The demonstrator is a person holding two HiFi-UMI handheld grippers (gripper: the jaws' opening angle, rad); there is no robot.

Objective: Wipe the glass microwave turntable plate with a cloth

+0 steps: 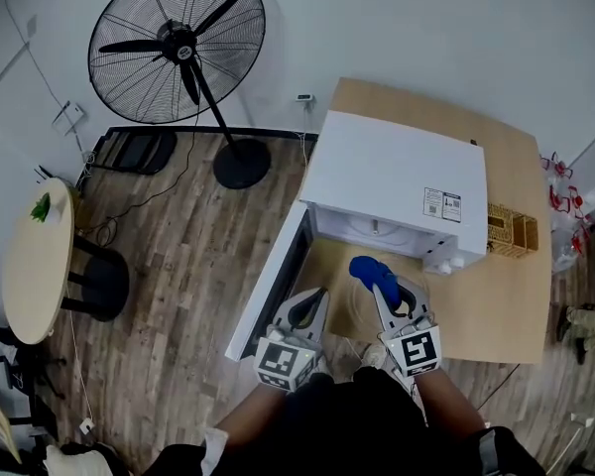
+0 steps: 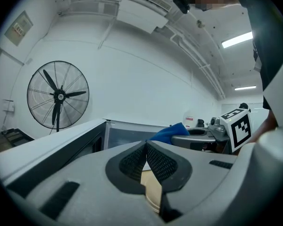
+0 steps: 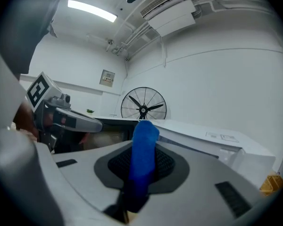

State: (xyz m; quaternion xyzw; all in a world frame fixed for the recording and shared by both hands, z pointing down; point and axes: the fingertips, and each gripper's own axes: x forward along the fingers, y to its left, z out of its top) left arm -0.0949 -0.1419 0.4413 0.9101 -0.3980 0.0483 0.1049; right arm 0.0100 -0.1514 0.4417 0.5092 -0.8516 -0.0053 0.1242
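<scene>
Left gripper (image 1: 310, 307) fingers closed on the left rim of the clear round glass turntable plate (image 1: 352, 307), held just near of the open white microwave (image 1: 397, 181) over the wooden desk (image 1: 496, 296), right gripper (image 1: 389, 291) fingers clamped on the blue cloth (image 1: 370, 271) at the plate's right side.

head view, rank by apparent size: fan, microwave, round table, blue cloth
1. fan and microwave: largest, too close to rank against each other.
2. round table.
3. blue cloth: smallest, and partly hidden where the right gripper clamps it.
</scene>
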